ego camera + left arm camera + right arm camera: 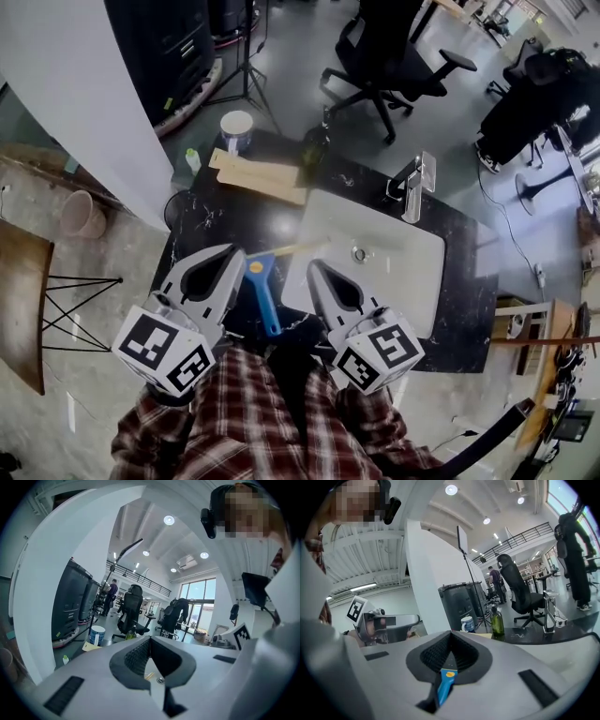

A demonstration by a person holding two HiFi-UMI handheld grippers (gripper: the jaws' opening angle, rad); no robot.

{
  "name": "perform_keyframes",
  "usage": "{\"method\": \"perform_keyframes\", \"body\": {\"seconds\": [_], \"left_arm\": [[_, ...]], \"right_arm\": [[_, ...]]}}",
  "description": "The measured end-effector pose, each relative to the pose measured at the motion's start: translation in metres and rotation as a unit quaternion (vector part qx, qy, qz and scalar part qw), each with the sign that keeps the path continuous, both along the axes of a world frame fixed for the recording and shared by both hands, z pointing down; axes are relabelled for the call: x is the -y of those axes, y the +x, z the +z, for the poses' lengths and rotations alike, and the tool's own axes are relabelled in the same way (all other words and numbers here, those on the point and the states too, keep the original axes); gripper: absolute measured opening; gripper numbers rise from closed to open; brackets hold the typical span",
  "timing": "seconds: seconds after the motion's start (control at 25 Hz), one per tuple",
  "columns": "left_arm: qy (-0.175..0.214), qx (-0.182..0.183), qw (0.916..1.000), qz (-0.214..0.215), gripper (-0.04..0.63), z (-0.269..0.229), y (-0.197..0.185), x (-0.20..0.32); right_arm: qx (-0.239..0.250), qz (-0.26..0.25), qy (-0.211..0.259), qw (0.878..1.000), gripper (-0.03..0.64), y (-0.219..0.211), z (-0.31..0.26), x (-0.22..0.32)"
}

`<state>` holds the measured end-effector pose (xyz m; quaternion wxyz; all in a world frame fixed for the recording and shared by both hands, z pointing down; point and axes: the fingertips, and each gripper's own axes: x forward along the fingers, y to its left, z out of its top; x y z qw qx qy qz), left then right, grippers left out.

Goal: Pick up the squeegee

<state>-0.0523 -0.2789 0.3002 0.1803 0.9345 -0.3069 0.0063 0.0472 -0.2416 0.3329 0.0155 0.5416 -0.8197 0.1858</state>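
Tabletop [234, 220] of dark, speckled stone fills the middle of the head view, with a white sink [394, 253] set into its right half. Nearest the camera, above a plaid sleeve, the two tools sit side by side over the near edge. The left hand-held gripper [239, 251] has its jaws pressed together at the tips with nothing between them. The right hand-held gripper [314, 265] is likewise pressed together and empty. Two pale wooden boards [258, 175] lie at the far side of the tabletop. The squeegee [264, 298] lies flat on the tabletop just left of the sink, between the two grippers and touched by neither. Its blue handle points toward the person. Beyond the boards stand a white pot [236, 127] and a green bottle [314, 150].
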Motion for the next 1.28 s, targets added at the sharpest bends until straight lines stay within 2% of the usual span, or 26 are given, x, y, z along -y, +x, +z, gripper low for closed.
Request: {"method": "perform_keyframes", "body": {"seconds": [0.52,0.72,0.88,1.0,1.16,1.28], "left_arm": [[0.006,-0.061,0.9981,-0.001,0.019,-0.021,0.017,0.001],[-0.001,-0.072,0.9973,0.010,0.160,-0.025,0.023,-0.004],[0.000,-0.059,0.9982,0.003,0.167,-0.023,0.022,-0.003],[-0.016,-0.053,0.9984,-0.011,0.167,-0.017,0.020,-0.001],[-0.066,-0.003,0.9978,-0.008,0.167,0.014,0.027,-0.005],[-0.107,0.041,0.9933,-0.015,0.167,0.046,0.031,-0.010]], "right_arm": [[-0.013,-0.017,0.010,1.000,0.012,0.022,-0.012,0.006],[-0.011,-0.027,0.016,0.999,0.012,0.023,-0.014,0.005],[-0.011,-0.033,0.017,0.999,0.012,0.021,-0.015,0.005],[-0.012,-0.035,0.016,0.999,0.012,0.022,-0.013,0.003],[-0.008,-0.038,0.013,0.999,0.012,0.023,-0.007,-0.002],[0.003,-0.047,0.008,0.999,0.012,0.022,0.000,-0.005]]}}
